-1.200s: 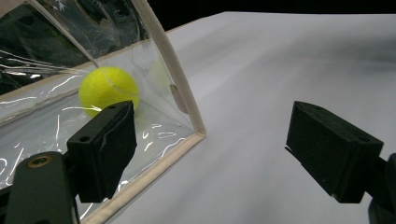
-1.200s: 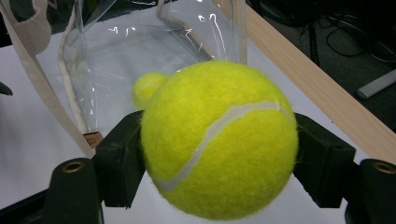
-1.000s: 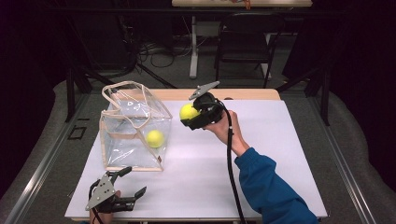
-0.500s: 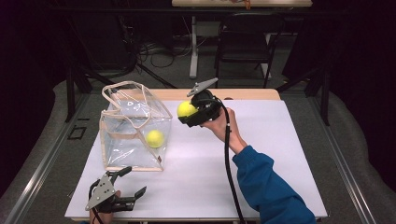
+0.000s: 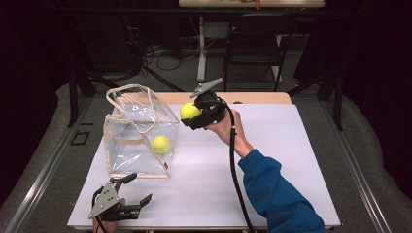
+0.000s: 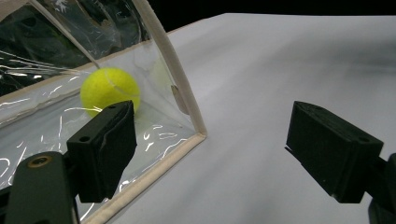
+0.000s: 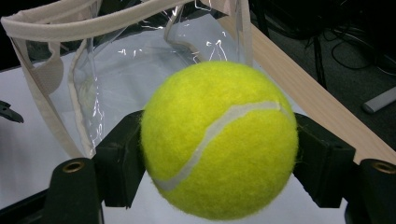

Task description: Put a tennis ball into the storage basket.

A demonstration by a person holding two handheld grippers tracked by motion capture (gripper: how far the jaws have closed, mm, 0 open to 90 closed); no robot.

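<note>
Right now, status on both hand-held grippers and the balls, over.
Right hand-held gripper shut on a tennis ball, raised beside the clear bag. Left hand-held gripper open, empty, near table edge. Second ball inside bag. Nothing in between.

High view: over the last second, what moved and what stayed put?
The right gripper, shut on a tennis ball, has drifted slightly left toward the clear bag; nothing was picked up or released. The second tennis ball stayed inside the bag, the bag did not shift, and the left gripper stayed open and idle at the near edge of the white table.
</note>
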